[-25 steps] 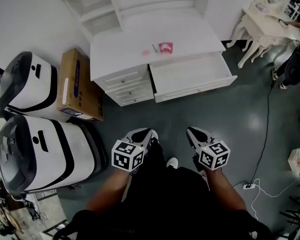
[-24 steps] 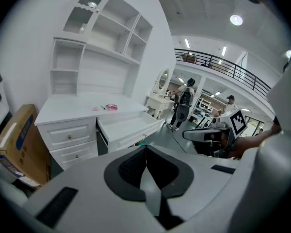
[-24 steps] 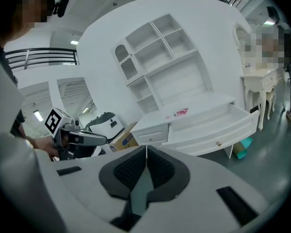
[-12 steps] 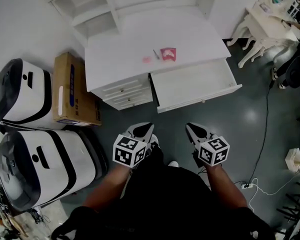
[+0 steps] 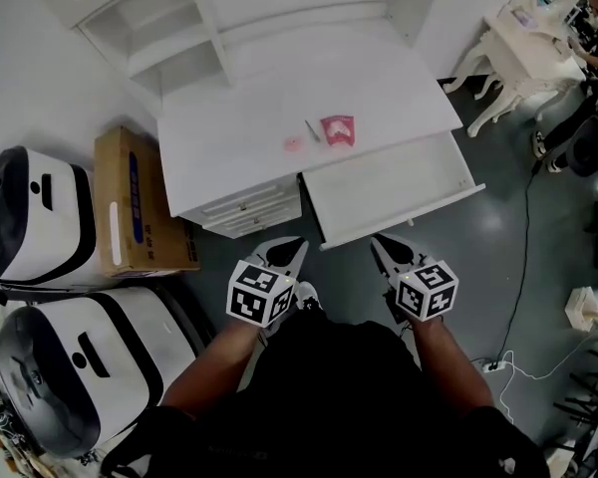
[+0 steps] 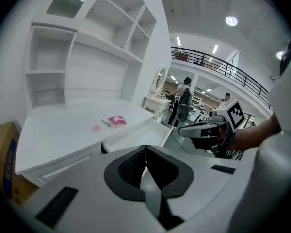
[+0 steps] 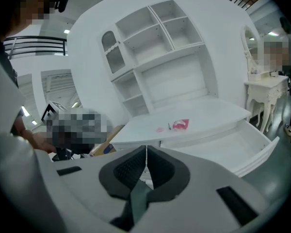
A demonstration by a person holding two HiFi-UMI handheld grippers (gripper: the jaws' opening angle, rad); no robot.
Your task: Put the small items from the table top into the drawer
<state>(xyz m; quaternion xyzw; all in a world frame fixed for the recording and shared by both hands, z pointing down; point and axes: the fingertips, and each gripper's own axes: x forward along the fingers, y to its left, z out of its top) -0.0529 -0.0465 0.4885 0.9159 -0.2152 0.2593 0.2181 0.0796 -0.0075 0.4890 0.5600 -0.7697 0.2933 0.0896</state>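
On the white desk top (image 5: 229,118) lie a red-and-white packet (image 5: 337,128), a thin dark stick (image 5: 312,131) and a small pink round piece (image 5: 293,144), close to the front edge. Under them the desk's drawer (image 5: 394,189) stands pulled out, and I see nothing inside it. My left gripper (image 5: 288,246) and right gripper (image 5: 382,244) hover over the floor just in front of the drawer, both shut and holding nothing. The same items show in the left gripper view, with the packet (image 6: 118,121) and pink piece (image 6: 96,128), and in the right gripper view, with the packet (image 7: 180,124).
White shelving (image 5: 169,38) rises at the desk's back. A cardboard box (image 5: 130,202) and two white machines (image 5: 35,217) stand on the left. A white ornate table (image 5: 523,38) is on the right, with a cable (image 5: 523,267) across the floor.
The desk and drawer have come nearer in the head view as I stepped forward. Both grippers stay shut and now sit just short of the drawer front.
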